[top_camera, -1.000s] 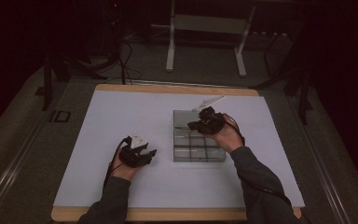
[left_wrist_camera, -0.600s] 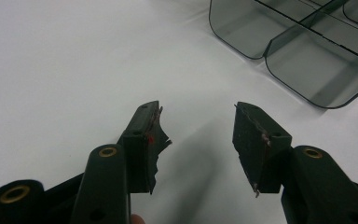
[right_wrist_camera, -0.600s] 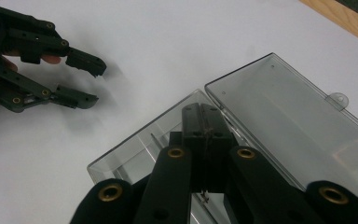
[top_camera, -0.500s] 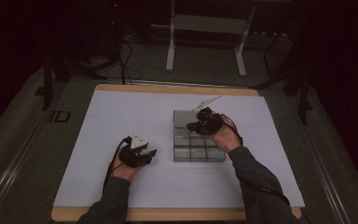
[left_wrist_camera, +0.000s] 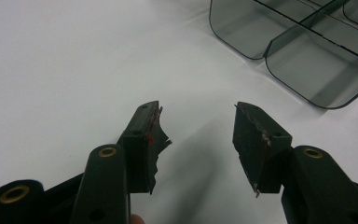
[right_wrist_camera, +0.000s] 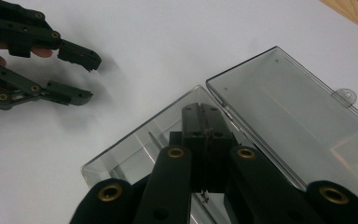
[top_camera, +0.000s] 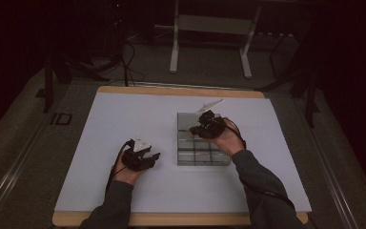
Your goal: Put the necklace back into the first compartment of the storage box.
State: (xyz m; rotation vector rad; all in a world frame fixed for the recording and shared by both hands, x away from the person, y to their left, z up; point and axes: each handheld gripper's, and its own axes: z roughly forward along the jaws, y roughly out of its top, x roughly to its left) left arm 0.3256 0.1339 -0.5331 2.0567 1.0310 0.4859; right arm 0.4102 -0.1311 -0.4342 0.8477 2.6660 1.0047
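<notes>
A clear smoky plastic compartment box (top_camera: 202,153) lies right of centre on the white table top, its lid (right_wrist_camera: 289,112) swung open and lying flat beside the base (right_wrist_camera: 135,144). My right gripper (top_camera: 194,130) hovers over the box's far compartments. In the right gripper view its jaws (right_wrist_camera: 200,108) are pressed together, with nothing visible between them. My left gripper (top_camera: 151,160) rests on the white surface just left of the box, pointing toward it. Its jaws (left_wrist_camera: 196,109) stand wide apart with nothing between them, and the box's corner compartments (left_wrist_camera: 307,65) lie ahead of them. The left gripper (right_wrist_camera: 91,77) also appears open in the right gripper view.
A white sheet (top_camera: 124,119) covers the wooden table, whose edge (top_camera: 171,89) shows at the far side. Beyond it, on the dark floor, stand a metal frame (top_camera: 209,43) and some cables (top_camera: 124,57).
</notes>
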